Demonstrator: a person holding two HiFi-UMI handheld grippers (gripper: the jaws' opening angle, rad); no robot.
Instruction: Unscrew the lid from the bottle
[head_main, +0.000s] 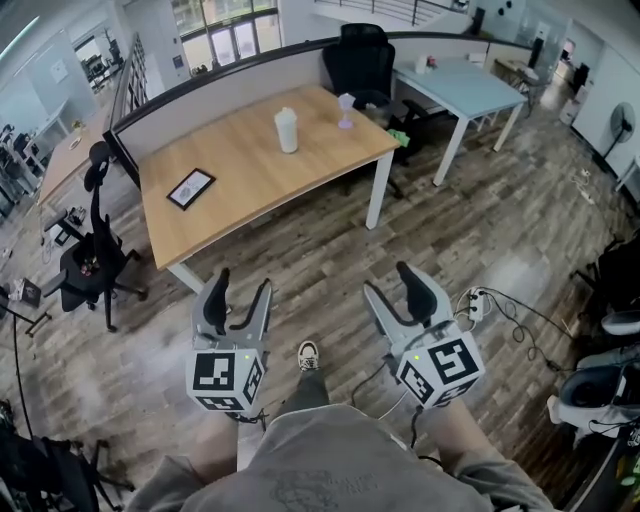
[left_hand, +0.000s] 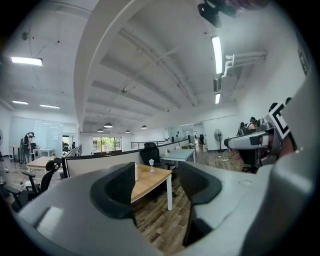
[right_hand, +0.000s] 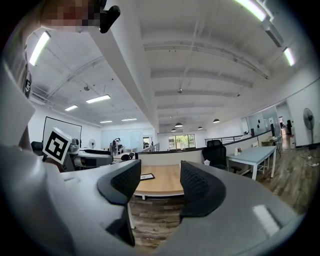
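Facing the bottle (head_main: 287, 130) well ahead, beyond reach, I held left gripper (head_main: 241, 283) and right gripper (head_main: 392, 280) empty, jaws apart.

white bottle (head_main: 287, 130) upright on wooden desk (head_main: 240, 165), both grippers well apart from it, jaws apart
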